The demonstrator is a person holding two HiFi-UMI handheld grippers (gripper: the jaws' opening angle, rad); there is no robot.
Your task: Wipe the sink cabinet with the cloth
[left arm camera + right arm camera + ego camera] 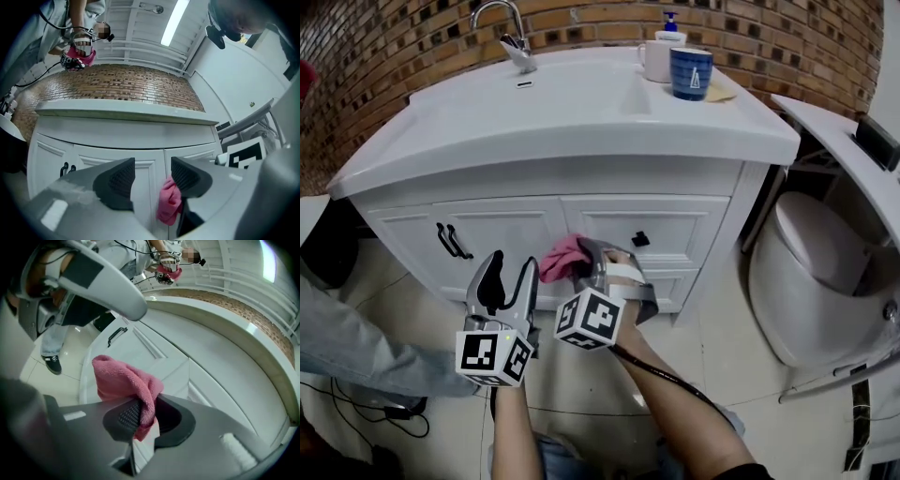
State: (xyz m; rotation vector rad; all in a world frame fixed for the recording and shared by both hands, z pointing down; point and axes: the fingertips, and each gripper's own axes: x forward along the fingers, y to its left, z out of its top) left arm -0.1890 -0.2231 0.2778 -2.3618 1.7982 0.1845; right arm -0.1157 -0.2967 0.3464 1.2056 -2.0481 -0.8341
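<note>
Our right claw [146,417] pinches the cloth [119,378], cabinet door [187,380] straight ahead and near; our left claw [152,176] hangs spread, empty.

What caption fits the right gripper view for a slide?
Right tongs clamp a pink cloth near the white sink cabinet front.

Fuzzy pink cloth [124,380], glossy white painted cabinet [516,225], rough brick wall [394,47], shiny chrome tap [508,33].

My head camera looks steeply down on the sink cabinet [516,225]. My 2 gripper cameras sit low, close to its front, angled upward; all 3 views share the cloth [124,378].
</note>
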